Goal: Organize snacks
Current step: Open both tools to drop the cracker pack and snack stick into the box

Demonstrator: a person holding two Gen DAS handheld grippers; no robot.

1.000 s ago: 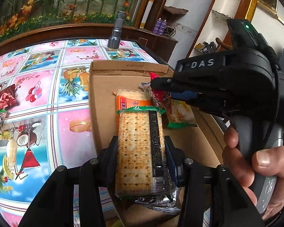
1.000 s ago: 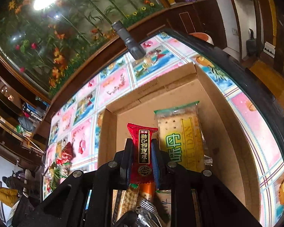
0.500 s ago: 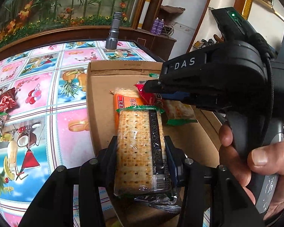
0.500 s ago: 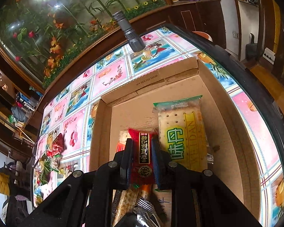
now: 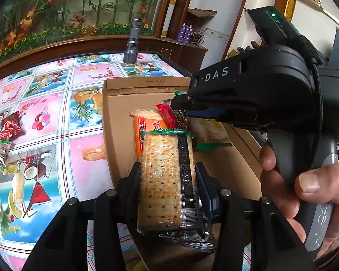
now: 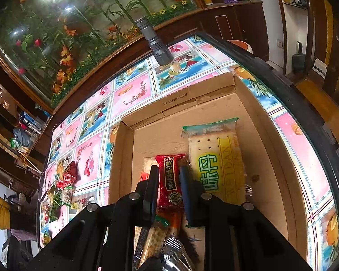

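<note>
Holding steady over the shallow brown cardboard box (image 5: 115,122), both claws are loaded: the left claw (image 5: 168,181) grips a clear-wrapped cracker pack with a green end (image 5: 165,180), and the right claw (image 6: 168,180) is clamped on a small red foil snack packet (image 6: 170,176). Inside the box lie an orange-labelled cracker pack (image 5: 147,124) and a yellow-and-green one (image 6: 217,158). Roughly midway, it seems: a few loose wrapped snacks (image 5: 4,135) wait left of the box on the fruit-print worktop (image 5: 56,113).
</note>
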